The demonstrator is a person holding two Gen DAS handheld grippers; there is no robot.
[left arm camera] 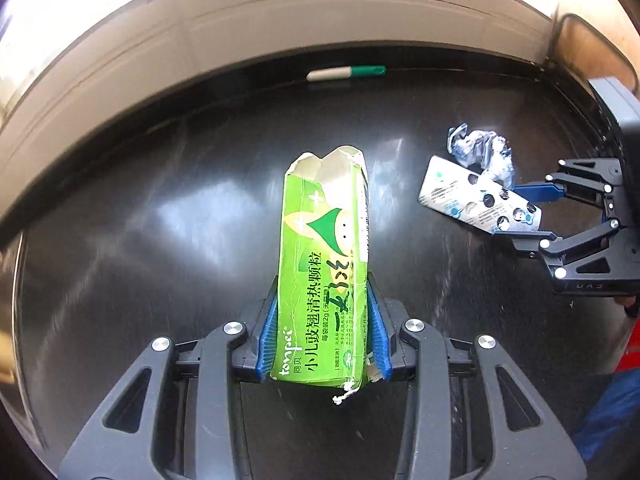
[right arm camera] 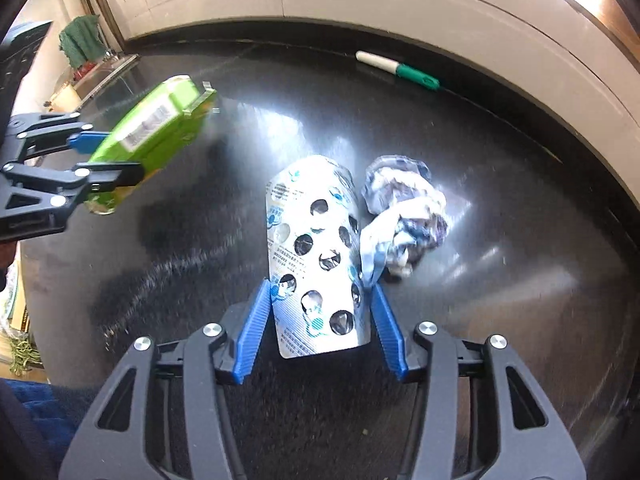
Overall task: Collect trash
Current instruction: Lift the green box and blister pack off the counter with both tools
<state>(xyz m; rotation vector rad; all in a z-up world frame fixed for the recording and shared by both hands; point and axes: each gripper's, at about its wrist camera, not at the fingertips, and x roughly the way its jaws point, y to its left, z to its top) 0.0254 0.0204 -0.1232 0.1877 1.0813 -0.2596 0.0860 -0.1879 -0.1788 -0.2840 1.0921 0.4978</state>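
Left gripper (left arm camera: 323, 334): we see our blue pads clamped on both long sides of the green medicine box (left arm camera: 326, 264); from the right wrist view the same gripper (right arm camera: 106, 160) holds the box lifted off the surface and tilted.

Green medicine box: in the right wrist view (right arm camera: 152, 132) it is at the far left, barcode side facing us, its torn far end pointing toward the middle of the table. In the left wrist view a bit of white string hangs from its near end.

Dark table (left arm camera: 160, 220): glossy black, with a pale raised ledge running along its far edge.

Green-and-white marker (left arm camera: 346, 73): lying at the far edge just under the ledge, well apart from both grippers; also seen at (right arm camera: 398, 70).

Right gripper (right arm camera: 322, 328): we have the blue pads pressed against the two edges of the empty silver blister pack (right arm camera: 314, 256); from the left wrist view it (left arm camera: 532, 212) grips the pack's (left arm camera: 478, 198) near end.

Crumpled foil wrapper (right arm camera: 404, 212): resting on the table, touching the blister pack's right edge; held by neither gripper. Also at (left arm camera: 480, 150).
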